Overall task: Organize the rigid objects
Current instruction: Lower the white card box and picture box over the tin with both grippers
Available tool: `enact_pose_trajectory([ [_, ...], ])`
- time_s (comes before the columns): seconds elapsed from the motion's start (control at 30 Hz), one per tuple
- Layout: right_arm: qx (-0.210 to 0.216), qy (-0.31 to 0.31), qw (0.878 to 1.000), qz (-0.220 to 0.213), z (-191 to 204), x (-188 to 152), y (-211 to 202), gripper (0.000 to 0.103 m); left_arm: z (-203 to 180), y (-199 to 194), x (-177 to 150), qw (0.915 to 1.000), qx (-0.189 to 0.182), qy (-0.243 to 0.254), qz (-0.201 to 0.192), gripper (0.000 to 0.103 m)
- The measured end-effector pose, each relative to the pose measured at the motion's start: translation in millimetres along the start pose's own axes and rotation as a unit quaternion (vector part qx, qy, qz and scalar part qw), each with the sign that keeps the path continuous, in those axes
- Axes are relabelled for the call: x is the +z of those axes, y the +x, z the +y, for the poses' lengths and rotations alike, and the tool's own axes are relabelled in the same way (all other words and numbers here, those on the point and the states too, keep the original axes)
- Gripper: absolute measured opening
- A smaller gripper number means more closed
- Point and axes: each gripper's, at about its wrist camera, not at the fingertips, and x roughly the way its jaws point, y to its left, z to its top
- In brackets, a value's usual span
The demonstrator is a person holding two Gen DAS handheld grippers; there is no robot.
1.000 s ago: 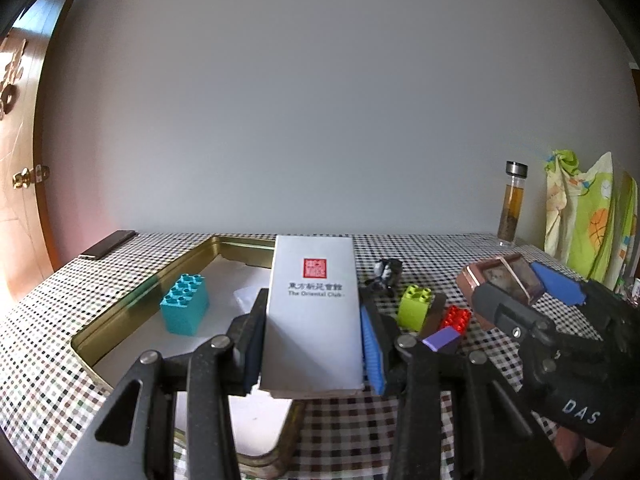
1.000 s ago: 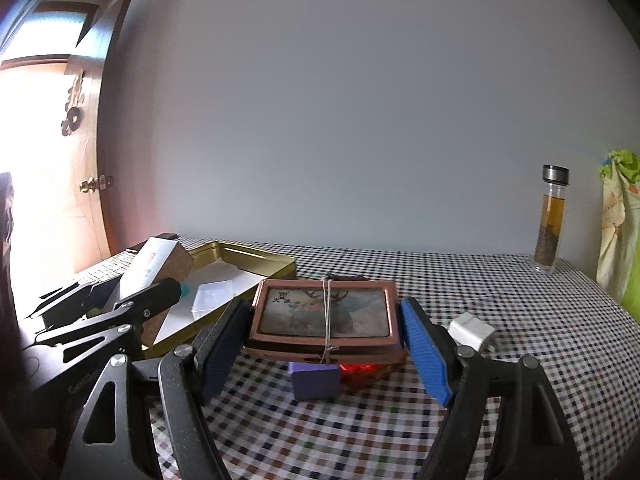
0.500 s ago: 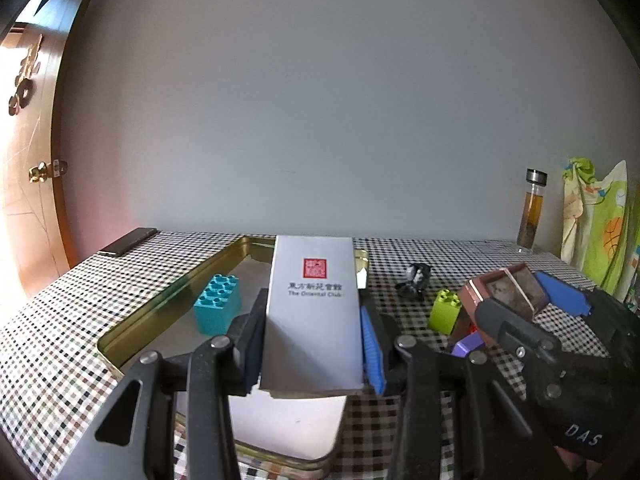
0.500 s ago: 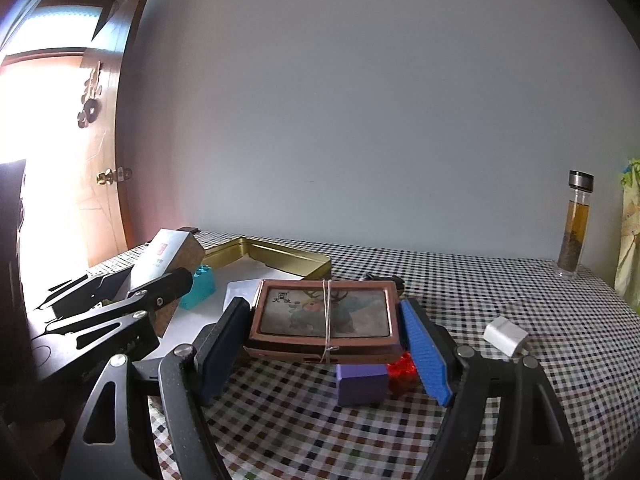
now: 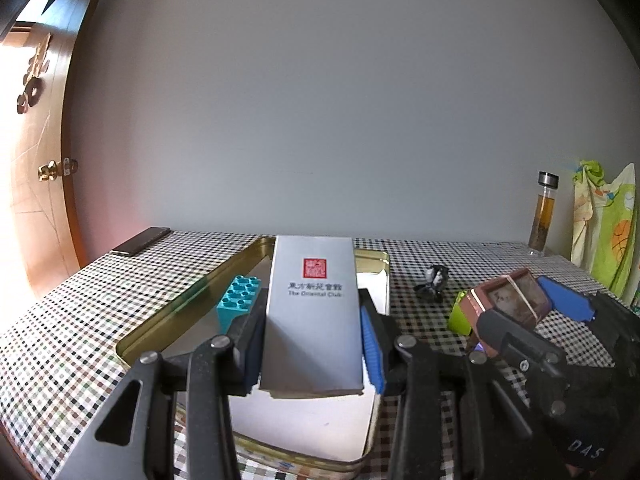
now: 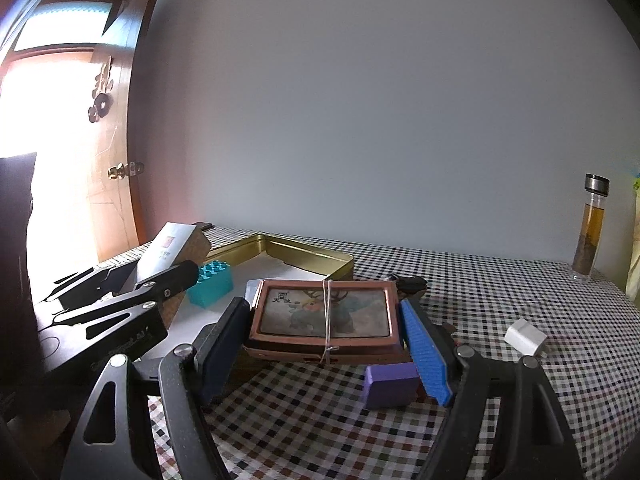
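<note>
My left gripper (image 5: 314, 328) is shut on a tall grey box (image 5: 314, 312) with a red stamp and holds it above the open gold tin (image 5: 180, 304). A teal brick (image 5: 237, 300) stands inside the tin. My right gripper (image 6: 326, 334) is shut on a flat copper-framed case (image 6: 324, 314) tied with string, held just above the checked tablecloth to the right of the tin. That case also shows in the left wrist view (image 5: 506, 300). A purple block (image 6: 390, 384) lies under the case.
A green brick (image 5: 458, 316) and a small dark clip (image 5: 434, 282) lie right of the tin. A white charger (image 6: 525, 337) sits at the right, a glass bottle (image 6: 591, 232) at the back, a phone (image 5: 140, 241) at the back left. A wooden door stands on the left.
Both grippers have shifted left with their loads. The grey box now hangs over the middle of the tin, and the copper case is nearer the tin's right wall.
</note>
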Motion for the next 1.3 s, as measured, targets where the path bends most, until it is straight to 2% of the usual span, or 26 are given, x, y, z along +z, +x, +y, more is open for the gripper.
enact_pose_trajectory([
  [0.73, 0.025, -0.010, 1.000, 0.007, 22.3, 3.5, 10.1, 0.078, 31.6, -1.7, -1.0, 0.9995, 0.029, -0.012, -0.001, 0.041],
  [1.3, 0.048, -0.015, 0.999, 0.022, 35.8, 6.1, 21.7, 0.078, 45.7, 6.2, -0.1, 0.9988, 0.043, -0.014, 0.018, 0.041],
])
